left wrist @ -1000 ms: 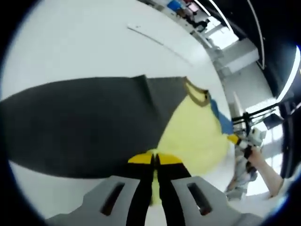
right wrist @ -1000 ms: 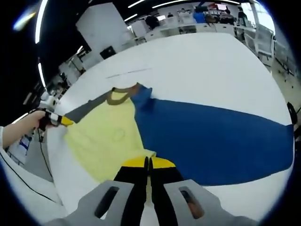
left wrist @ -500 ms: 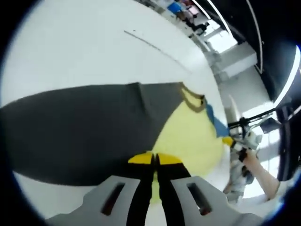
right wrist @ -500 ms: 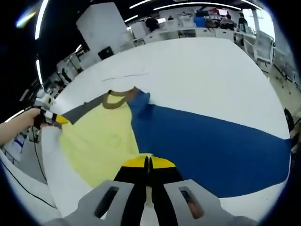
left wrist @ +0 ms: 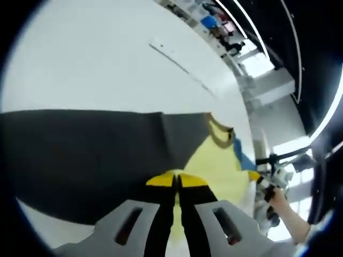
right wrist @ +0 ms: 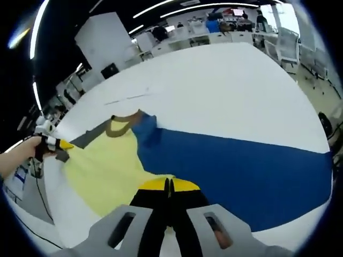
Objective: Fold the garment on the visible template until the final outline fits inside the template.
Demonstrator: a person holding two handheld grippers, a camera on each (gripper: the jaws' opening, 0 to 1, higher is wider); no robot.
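Observation:
The garment has a yellow body [left wrist: 214, 163], an olive collar [left wrist: 220, 128], a dark grey sleeve [left wrist: 80, 155] and a blue sleeve [right wrist: 241, 171]. It lies spread on the white table [left wrist: 96, 64]. My left gripper [left wrist: 177, 181] is shut on the yellow edge where it meets the grey. My right gripper [right wrist: 169, 184] is shut on the yellow body [right wrist: 102, 171] beside the blue. In the right gripper view the left gripper [right wrist: 59, 144] shows far left in a hand, pinching the cloth. In the left gripper view the right gripper [left wrist: 254, 175] grips the far edge.
A thin dark line [left wrist: 179, 61] marks the white table beyond the collar; it also shows as a line [right wrist: 128, 99] in the right gripper view. Desks, chairs and people [right wrist: 225, 24] stand past the table's far edge. The table's edge runs close by the person's hand [right wrist: 21, 152].
Both views have shifted and tilted a little. The yellow body looks narrower and more stretched between the two grippers. Both grips have held.

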